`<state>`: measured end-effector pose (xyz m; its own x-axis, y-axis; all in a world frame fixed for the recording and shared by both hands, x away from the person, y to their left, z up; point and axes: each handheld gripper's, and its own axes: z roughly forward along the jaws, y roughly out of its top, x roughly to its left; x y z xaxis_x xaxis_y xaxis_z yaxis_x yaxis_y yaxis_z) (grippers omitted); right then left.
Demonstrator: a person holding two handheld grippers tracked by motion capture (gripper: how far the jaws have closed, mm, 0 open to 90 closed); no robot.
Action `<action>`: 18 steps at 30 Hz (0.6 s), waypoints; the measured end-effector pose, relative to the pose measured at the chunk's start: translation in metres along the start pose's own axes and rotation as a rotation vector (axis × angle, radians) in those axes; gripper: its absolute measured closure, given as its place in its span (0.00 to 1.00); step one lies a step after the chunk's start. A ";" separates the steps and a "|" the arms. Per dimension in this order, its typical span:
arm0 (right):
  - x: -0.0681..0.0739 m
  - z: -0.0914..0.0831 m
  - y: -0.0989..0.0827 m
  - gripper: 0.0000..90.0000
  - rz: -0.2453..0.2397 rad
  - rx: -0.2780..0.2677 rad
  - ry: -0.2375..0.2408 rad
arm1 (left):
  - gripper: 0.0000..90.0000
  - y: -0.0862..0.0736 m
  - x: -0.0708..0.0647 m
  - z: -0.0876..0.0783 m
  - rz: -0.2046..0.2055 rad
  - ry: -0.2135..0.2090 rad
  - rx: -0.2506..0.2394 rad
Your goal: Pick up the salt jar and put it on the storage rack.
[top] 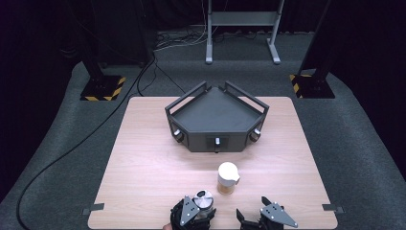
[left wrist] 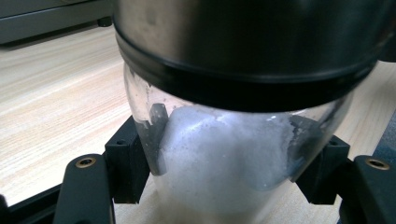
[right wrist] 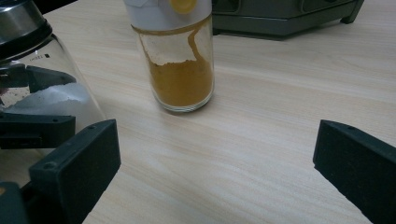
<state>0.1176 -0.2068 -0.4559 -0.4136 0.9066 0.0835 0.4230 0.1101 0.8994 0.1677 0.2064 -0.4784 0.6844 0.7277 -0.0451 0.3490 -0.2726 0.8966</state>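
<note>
— Near the front edge of the table [top: 143, 158], what does the left gripper [top: 195, 216] have?
— A glass shaker [top: 204, 201] with a steel cap. Its jaws are pressed onto the glass belly from both sides, with the pads [left wrist: 128, 163] flat against it. In the left gripper view you see white grains, salt perhaps, filling the lower part of the shaker [left wrist: 224, 168].
— Upright?
— Yes, its long axis stands straight up, cap on top, and it seems to rest on the wood.
— And the right gripper [top: 261, 218]?
— Spread wide with nothing between the jaws. It sits just beside the left one, also at the near edge.
— What else is in reach?
— A spice jar [top: 228, 178] with a white lid, standing a little farther in, ahead of the gap between the two grippers. The right gripper view shows the jar [right wrist: 175, 60] about half full of a yellow-brown powder.
— Which hand is closer to it?
— I judge the right one; its open jaws already face the jar, slightly left of their centre line.
— Beyond that?
— A dark grey tray [top: 216, 112] with raised rails, well apart from both jars, and it looks empty.
</note>
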 end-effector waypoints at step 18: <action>0.000 0.000 0.001 0.00 -0.002 0.004 0.004 | 0.35 0.007 0.012 -0.017 -0.014 0.056 -0.013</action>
<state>0.1183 -0.2067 -0.4555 -0.4181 0.9046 0.0832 0.4248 0.1138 0.8981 0.1673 0.2247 -0.4653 0.6423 0.7657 -0.0332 0.3496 -0.2542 0.9018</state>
